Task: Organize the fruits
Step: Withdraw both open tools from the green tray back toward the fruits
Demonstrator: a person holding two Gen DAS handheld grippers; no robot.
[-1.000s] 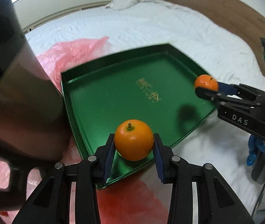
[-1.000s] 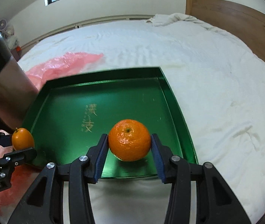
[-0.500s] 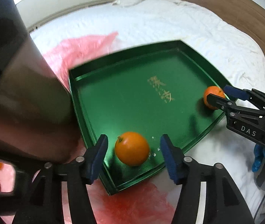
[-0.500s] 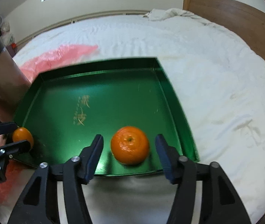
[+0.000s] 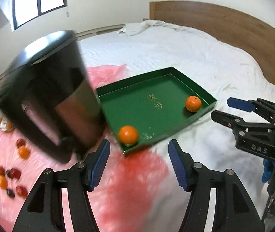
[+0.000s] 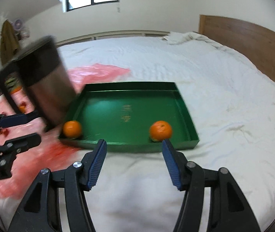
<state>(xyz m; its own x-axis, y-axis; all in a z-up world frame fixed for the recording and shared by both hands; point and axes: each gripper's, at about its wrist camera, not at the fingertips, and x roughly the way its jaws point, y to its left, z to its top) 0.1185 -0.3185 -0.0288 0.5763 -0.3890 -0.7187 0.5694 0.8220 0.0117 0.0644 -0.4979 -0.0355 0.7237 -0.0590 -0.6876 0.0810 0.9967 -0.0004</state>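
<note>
A green tray lies on the white bed. Two oranges rest in it: one in the near left corner, one in the near right corner. My left gripper is open and empty, pulled back just in front of the tray; it also shows in the right wrist view. My right gripper is open and empty, just short of the tray's near wall; it also shows in the left wrist view.
A tall dark metal bin stands left of the tray. A pink plastic sheet lies on the bed, with several small oranges and red fruits at the far left. A wooden headboard runs along the right.
Both grippers opened, left their oranges in the tray, and drew back and up away from it. The oranges stay in the tray's near corners.
</note>
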